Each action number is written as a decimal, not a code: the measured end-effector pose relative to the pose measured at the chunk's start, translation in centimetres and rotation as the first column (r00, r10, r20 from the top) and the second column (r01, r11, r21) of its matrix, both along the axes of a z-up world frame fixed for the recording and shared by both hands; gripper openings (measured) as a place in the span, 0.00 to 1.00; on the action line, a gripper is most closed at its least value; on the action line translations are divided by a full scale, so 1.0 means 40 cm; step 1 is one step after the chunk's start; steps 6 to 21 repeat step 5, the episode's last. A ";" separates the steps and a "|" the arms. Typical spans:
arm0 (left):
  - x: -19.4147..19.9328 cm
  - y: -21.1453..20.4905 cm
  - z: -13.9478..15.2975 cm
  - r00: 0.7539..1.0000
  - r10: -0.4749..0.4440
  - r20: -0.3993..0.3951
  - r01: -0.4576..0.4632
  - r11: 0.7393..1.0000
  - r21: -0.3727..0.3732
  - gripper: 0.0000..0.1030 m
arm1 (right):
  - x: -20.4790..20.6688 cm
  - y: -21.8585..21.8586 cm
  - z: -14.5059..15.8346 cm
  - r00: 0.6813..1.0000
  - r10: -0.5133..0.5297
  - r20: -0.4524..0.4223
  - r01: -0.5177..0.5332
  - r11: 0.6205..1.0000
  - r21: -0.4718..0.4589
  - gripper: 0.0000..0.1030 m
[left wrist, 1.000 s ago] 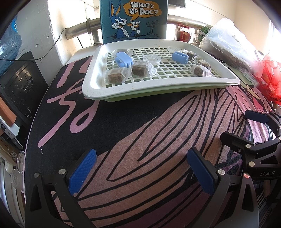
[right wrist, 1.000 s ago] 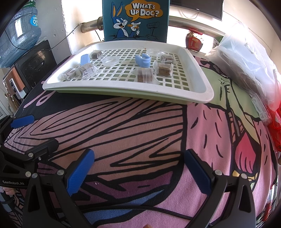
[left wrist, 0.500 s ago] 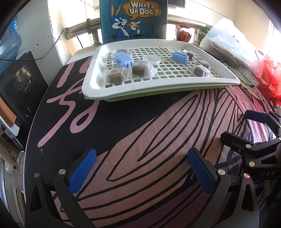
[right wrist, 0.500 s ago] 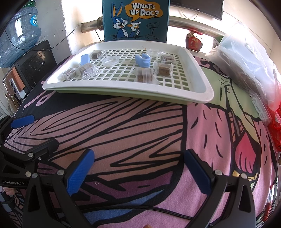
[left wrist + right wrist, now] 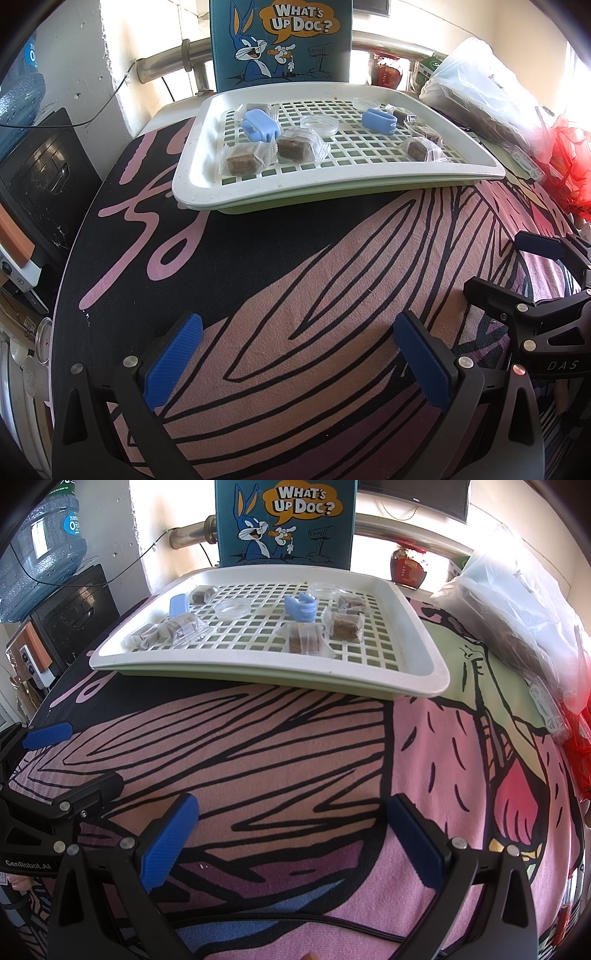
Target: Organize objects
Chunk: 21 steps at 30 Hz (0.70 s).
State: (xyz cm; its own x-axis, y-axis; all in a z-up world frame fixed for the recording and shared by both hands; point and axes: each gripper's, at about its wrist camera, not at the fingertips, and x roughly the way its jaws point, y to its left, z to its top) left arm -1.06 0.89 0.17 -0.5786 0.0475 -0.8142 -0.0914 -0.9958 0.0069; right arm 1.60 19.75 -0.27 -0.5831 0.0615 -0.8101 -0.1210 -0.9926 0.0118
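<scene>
A white slotted tray (image 5: 332, 177) (image 5: 424, 653) on a green one stands at the far side of the patterned cloth. It holds several wrapped brown snack cubes (image 5: 242, 158) (image 5: 306, 638), two light-blue clips (image 5: 258, 123) (image 5: 378, 120) (image 5: 301, 605) (image 5: 178, 604) and clear round lids (image 5: 319, 124) (image 5: 232, 608). My left gripper (image 5: 295, 360) is open and empty, low over the cloth, well short of the tray. My right gripper (image 5: 291, 843) is open and empty too. Each gripper shows at the edge of the other's view (image 5: 532, 295) (image 5: 51, 771).
A Bugs Bunny box (image 5: 280, 40) stands behind the tray. Clear plastic bags (image 5: 487, 96) (image 5: 524, 602) and red wrapping (image 5: 569, 162) lie at the right. A black appliance (image 5: 40, 177) and a water bottle (image 5: 40, 550) are at the left.
</scene>
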 end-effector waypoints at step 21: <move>0.000 0.000 0.000 1.000 0.000 0.000 0.000 1.000 0.000 1.00 | 0.000 0.000 0.000 1.000 0.000 0.000 0.000 1.000 0.000 1.00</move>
